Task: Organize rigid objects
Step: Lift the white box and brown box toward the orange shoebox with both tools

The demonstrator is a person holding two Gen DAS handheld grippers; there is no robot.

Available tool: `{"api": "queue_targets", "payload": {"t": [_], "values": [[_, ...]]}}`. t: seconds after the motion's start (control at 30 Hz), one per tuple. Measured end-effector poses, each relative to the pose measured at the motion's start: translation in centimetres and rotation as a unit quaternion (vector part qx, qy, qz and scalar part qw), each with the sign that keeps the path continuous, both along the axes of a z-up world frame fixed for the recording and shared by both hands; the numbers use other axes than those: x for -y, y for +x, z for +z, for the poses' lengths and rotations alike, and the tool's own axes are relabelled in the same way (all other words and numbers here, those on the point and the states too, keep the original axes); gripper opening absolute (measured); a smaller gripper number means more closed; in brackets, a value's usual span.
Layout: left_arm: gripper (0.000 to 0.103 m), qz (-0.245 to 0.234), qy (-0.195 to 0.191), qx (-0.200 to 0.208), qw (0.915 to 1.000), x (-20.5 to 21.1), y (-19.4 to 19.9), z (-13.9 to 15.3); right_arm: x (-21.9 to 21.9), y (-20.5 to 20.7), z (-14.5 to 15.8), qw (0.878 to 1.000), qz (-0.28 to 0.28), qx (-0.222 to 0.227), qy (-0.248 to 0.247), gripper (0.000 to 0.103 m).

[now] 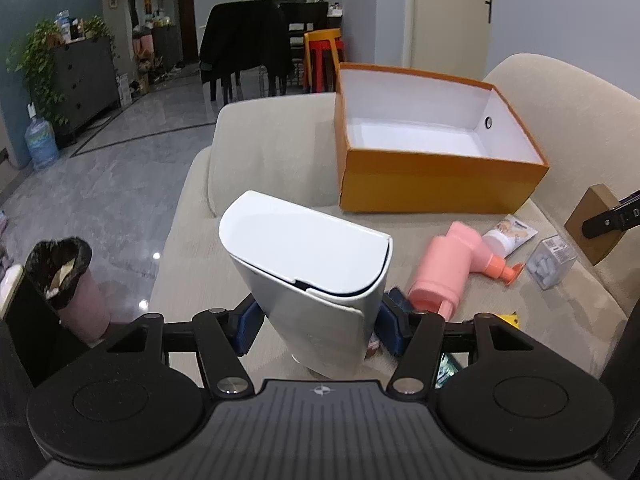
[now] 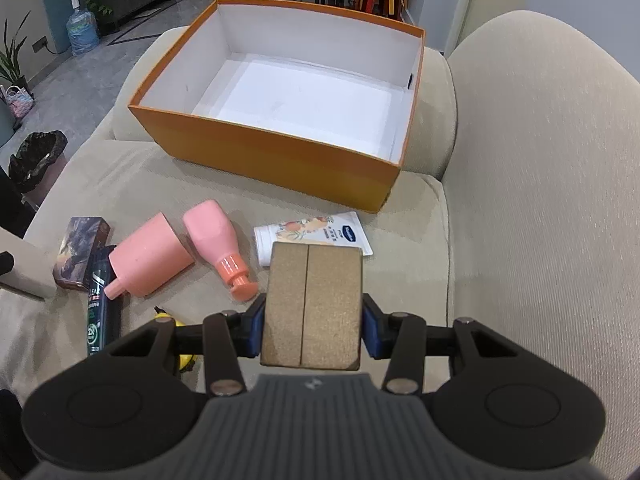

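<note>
My left gripper (image 1: 320, 320) is shut on a white, round-edged lidded container (image 1: 304, 248), with a blue pad pressed against each side, and holds it above the beige sofa seat (image 1: 480, 332). My right gripper (image 2: 313, 332) is shut on a brown cork block (image 2: 314, 300), which also shows at the right edge of the left wrist view as the cork block (image 1: 592, 224). An open orange box (image 2: 272, 152) with a white inside stands empty on the seat beyond both grippers; in the left wrist view the orange box (image 1: 440, 184) is ahead and to the right.
On the seat lie a pink cup (image 2: 148, 260), a pink pump bottle (image 2: 218, 240), a white tube (image 2: 316, 232), a dark carton (image 2: 82, 252), a green bottle (image 2: 98, 308) and a clear plastic box (image 1: 550, 260). A lined trash bin (image 1: 68, 280) stands on the floor to the left.
</note>
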State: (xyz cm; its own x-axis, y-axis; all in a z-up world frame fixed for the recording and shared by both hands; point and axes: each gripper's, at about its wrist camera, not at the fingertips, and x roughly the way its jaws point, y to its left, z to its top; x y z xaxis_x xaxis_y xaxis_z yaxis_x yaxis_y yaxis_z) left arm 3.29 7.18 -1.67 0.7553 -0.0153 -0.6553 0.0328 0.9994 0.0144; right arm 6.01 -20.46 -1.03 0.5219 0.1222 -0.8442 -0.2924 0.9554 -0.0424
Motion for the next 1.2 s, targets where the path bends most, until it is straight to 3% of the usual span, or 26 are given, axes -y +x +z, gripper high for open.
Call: {"api": "queue_targets", "payload": {"t": [0.27,0.63,0.93,1.2], "values": [[0.068,-0.035,0.003,0.032,0.9989,1.4,2.7,3.4,-0.7,0.7,1.8,1.0,0.006,0.02,0.01,0.046],[0.068,-0.094,0.017,0.056,0.9939,4.1,10.1,8.0,-2.2,4.9,5.1,0.995,0.027,0.077,0.058,0.046],[0.068,-0.111,0.039,0.042,0.9921,5.6,16.8,7.9,-3.6,9.6,6.3,0.992,0.036,0.098,0.075,0.046],[0.068,-0.127,0.058,0.009,0.9902,6.8,21.8,6.5,-4.5,13.5,4.3,0.991,0.032,0.087,0.093,0.046]]}}
